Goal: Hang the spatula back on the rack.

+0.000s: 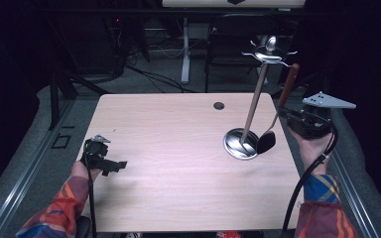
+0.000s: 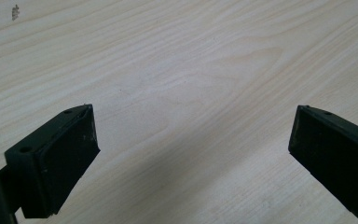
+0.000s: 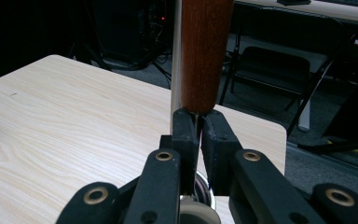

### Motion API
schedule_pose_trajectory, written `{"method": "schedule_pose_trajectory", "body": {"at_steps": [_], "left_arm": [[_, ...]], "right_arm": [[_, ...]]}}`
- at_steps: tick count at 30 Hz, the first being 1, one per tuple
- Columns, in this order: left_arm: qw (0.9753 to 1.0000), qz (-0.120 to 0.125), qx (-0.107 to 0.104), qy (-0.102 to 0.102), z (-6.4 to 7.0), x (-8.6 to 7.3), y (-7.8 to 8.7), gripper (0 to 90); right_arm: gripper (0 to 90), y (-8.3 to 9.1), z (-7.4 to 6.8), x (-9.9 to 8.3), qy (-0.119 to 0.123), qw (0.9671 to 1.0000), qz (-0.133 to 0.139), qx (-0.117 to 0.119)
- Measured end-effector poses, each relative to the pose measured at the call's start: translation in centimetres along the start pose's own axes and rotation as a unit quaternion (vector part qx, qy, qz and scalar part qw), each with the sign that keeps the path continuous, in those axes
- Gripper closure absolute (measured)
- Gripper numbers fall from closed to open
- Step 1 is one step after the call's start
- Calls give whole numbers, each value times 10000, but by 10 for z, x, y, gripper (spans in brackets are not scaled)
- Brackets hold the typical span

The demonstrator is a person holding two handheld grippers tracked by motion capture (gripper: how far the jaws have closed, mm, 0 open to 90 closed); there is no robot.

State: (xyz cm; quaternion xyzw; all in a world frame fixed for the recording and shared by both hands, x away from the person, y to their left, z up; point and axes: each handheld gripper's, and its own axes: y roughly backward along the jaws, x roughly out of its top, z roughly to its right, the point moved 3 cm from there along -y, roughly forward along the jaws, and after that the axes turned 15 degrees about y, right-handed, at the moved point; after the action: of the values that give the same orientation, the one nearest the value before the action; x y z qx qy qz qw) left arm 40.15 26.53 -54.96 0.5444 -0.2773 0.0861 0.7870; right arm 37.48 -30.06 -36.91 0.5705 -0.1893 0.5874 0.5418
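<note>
Table [image 1: 178,163]: light wood-grain top; one round hole near the far edge.
Stand [image 1: 241,143]: metal utensil rack on the table's right side; round base, upright pole, hooked top.
Ladle [image 1: 266,141]: dark bowl low beside the stand base; brown wooden handle [image 3: 204,51] pointing up.
Right gripper [image 3: 199,135]: jaws pinched together on the ladle's thin shank just below the wooden handle.
Left gripper [image 2: 191,149]: jaws spread wide, nothing between them; held just above the table's left side.

A reddish-brown wooden handle [image 3: 205,51] is seen above black jaws; pale wood-grain table [image 1: 178,148]; silver stand [image 1: 241,143]; orange-blue plaid sleeves [image 1: 62,208].
</note>
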Motion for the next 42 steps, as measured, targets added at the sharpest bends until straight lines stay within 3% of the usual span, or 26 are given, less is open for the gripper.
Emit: {"method": "schedule_pose_trajectory", "body": {"at_steps": [42], "left_arm": [[10000,-8,7,-13,0,0,0,12]], "right_arm": [[845,-15,7,11,-11,9999,-67,99]]}}
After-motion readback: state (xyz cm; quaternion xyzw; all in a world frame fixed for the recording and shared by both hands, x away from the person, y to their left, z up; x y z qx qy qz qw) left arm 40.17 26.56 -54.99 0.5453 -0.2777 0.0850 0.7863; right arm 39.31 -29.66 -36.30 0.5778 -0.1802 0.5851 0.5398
